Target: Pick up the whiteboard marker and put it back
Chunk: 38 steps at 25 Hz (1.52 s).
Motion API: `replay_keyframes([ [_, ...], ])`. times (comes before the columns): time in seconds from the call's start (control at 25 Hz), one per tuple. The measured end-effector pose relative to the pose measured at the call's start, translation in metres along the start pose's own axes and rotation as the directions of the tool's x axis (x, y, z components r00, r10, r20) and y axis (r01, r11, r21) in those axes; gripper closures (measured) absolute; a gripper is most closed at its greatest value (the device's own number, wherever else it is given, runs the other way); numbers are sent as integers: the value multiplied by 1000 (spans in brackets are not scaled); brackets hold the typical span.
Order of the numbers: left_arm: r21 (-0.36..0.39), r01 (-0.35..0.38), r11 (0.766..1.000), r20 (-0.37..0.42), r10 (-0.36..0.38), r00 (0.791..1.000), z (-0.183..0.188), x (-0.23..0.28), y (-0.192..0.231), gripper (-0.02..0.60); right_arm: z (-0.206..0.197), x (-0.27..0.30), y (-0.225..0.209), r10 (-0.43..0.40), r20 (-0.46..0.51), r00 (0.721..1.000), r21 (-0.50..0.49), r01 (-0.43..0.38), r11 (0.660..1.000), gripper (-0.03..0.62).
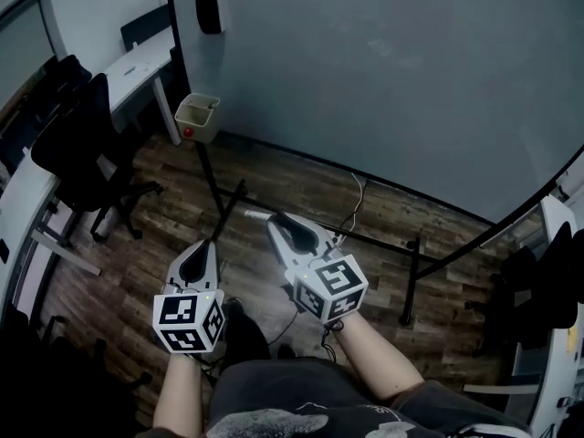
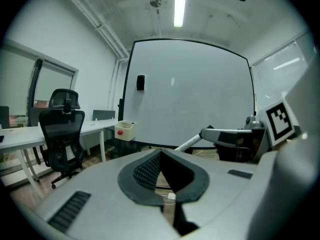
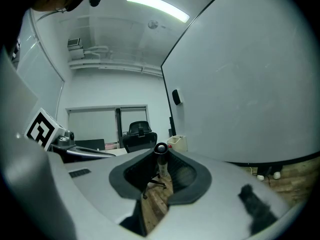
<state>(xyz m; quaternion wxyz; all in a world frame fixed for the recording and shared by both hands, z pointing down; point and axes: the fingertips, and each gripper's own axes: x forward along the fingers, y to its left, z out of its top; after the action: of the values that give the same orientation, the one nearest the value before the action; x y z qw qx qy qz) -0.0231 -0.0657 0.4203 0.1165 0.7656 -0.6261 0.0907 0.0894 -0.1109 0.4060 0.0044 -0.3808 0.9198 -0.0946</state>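
My right gripper [image 1: 274, 223] is shut on a white whiteboard marker [image 1: 258, 216], whose free end sticks out to the left past the fingertips. In the right gripper view the marker's round end [image 3: 160, 149] shows pinched at the tips of the right gripper [image 3: 161, 157]. My left gripper [image 1: 203, 245] hangs beside it to the left, shut with nothing in it; its tips meet in the left gripper view [image 2: 160, 153], where the marker [image 2: 188, 143] also shows to the right. Both grippers hover over the wooden floor in front of the large whiteboard [image 1: 383, 80].
A beige box [image 1: 198, 117] with a red object hangs at the whiteboard's lower left corner. A black eraser [image 1: 210, 12] sticks to the board above it. The board's black stand legs [image 1: 411, 272] spread over the floor. A black office chair [image 1: 78, 153] and white desk [image 1: 137, 62] stand at left.
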Motion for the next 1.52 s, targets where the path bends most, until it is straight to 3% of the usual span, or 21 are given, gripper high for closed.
replay_keyframes([
  [0.8, -12, -41, 999, 8, 41, 999, 0, 4, 18, 568, -4, 16, -7, 16, -19, 1000, -4, -16, 1000, 508],
  [1.52, -12, -53, 999, 69, 53, 996, 58, 96, 108, 569, 44, 144, -32, 44, 11, 999, -67, -43, 997, 508],
])
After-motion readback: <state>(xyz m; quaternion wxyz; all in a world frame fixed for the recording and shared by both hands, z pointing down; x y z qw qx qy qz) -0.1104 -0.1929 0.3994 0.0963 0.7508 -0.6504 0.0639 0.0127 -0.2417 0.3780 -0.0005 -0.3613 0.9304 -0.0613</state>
